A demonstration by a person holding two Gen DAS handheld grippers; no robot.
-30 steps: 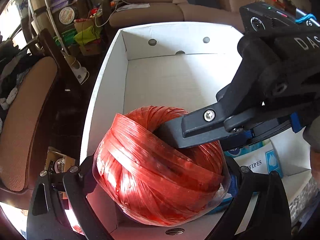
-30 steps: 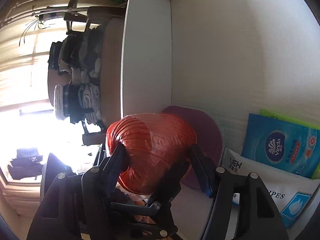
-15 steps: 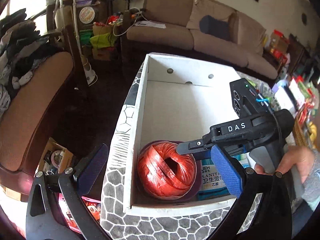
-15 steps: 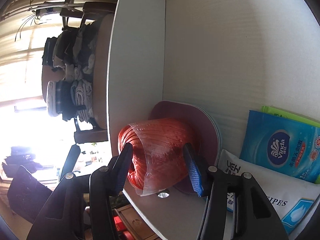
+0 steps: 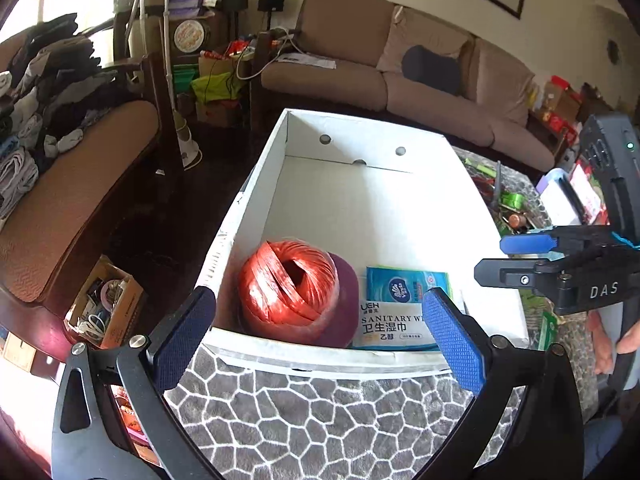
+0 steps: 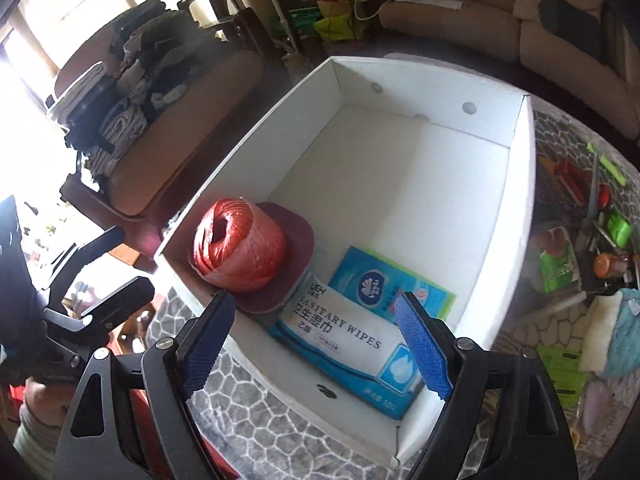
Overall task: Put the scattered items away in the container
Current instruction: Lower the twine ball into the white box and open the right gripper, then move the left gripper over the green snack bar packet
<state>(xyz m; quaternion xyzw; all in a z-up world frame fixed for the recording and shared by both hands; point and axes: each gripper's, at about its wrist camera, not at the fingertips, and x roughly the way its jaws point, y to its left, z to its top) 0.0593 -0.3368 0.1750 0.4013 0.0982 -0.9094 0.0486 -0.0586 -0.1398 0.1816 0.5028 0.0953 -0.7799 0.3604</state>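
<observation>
Grey cobble-patterned cloth is seen covering the bench [image 5: 320, 420], on which a white cardboard box [image 5: 472, 200] is set with its top open. Inside the box, at the near left corner, a ball of red twine [image 5: 290, 284] is seen resting on a dark maroon pad [image 5: 344, 304]. Just right of it a pack of sanitary wipes [image 6: 344, 332] is laid along the near wall, overlapping a blue tissue pack [image 6: 384, 284] behind it. The far part of the box floor is left bare. Loose clutter [image 6: 592, 220] is scattered on the bench to the right of the box. The left hand-held gripper [image 5: 320, 332] is held wide apart above the near rim, with nothing between its blue pads. The right hand-held gripper [image 6: 316, 340] is likewise spread wide and gripping nothing, poised over the wipes.
</observation>
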